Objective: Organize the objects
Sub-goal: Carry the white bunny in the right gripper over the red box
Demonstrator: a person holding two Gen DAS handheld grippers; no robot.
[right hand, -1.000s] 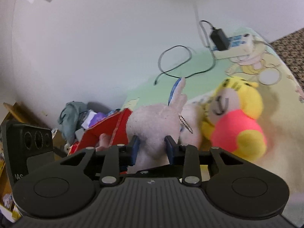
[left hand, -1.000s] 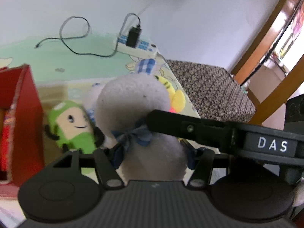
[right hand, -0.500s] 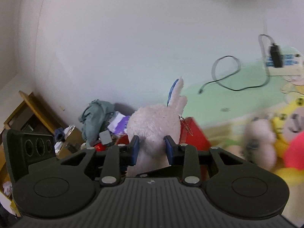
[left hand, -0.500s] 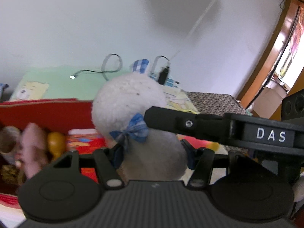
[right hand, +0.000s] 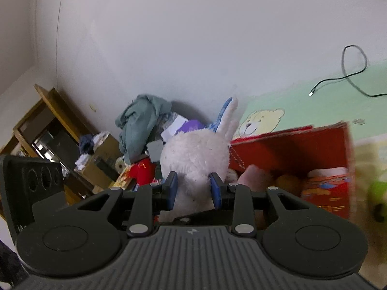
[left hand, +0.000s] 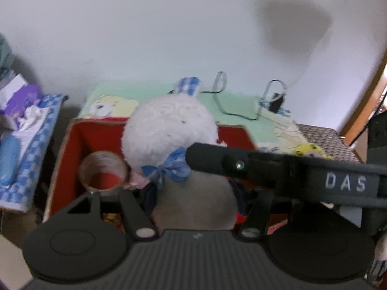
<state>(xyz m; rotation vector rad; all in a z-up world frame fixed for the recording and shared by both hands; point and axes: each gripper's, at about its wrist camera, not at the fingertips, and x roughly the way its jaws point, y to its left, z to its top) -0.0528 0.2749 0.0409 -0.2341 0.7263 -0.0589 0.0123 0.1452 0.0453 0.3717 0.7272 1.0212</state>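
Note:
Both grippers are shut on one white plush rabbit [left hand: 169,130] with a blue checked bow and blue-lined ears. My left gripper [left hand: 193,191] clamps its body; the right gripper's black arm crosses in front. In the right wrist view my right gripper [right hand: 193,188] squeezes the rabbit [right hand: 193,154] between blue pads [right hand: 172,188]. The rabbit hangs above an open red cardboard box [left hand: 72,145], which also shows in the right wrist view [right hand: 302,145]. The box holds a tape roll [left hand: 104,171], a pink plush [right hand: 256,176] and a red packet [right hand: 324,188].
The box sits on a green bear-print mat [right hand: 290,106] with a black cable [right hand: 348,72] and a power strip [left hand: 271,104]. A blue patterned cloth [left hand: 36,145], a grey-green cloth pile [right hand: 140,123] and a wooden shelf [right hand: 48,130] lie left. A green plush [right hand: 377,193] lies right of the box.
Both grippers carried the rabbit leftward, from above the plush toys on the mat to above the open red box. Both grips stayed shut.

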